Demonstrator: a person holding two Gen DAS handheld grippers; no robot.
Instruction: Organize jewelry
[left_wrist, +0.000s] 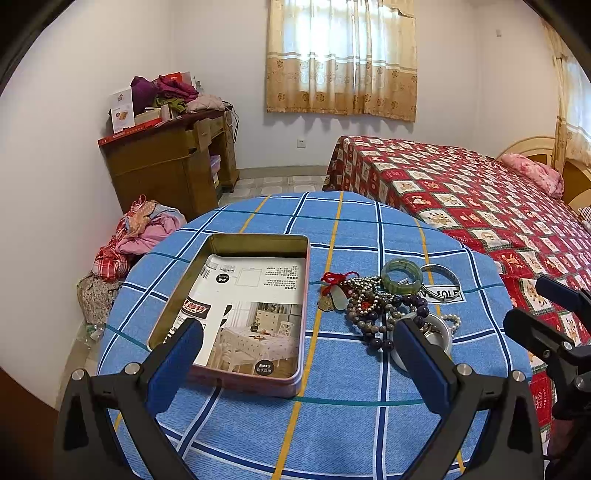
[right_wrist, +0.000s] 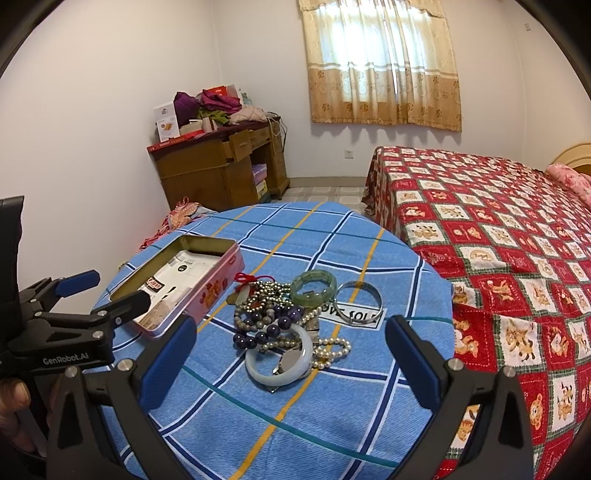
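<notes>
Nothing has yet been sorted, judging by how things lie. The tin (left_wrist: 236, 314) stands open on the left part of the table (left_wrist: 332, 424), and only a printed paper liner (left_wrist: 255, 295) can be seen inside it; no jewelry is in it.

All the jewelry is heaped just beside the tin, toward the right edge of the table. In the heap a green bangle (right_wrist: 313, 288) lies at the far side, touching a silver bangle (right_wrist: 360, 301) to its right. A white bangle (right_wrist: 280, 360) lies nearest, with what looks like a watch (right_wrist: 291, 360) resting in it (too small to be sure). Between them are tangled a purple bead bracelet (right_wrist: 266, 330), grey beads (right_wrist: 255, 314), a pearl strand (right_wrist: 328, 350) and a pendant on a red cord (right_wrist: 251, 278). The strands overlap one another, so some untangling is likely to be needed before each can be lifted alone.

The left claw (left_wrist: 303, 365) is held spread wide, clamped on nothing, above the near edge of the table with one finger over the tin's near corner. The right claw (right_wrist: 291, 365) is likewise spread wide and empty, with the heap framed between its fingers; the white bangle is nearest to it.

The whole task is therefore judged to remain: each piece is still to be picked from the heap and laid in the tin.
</notes>
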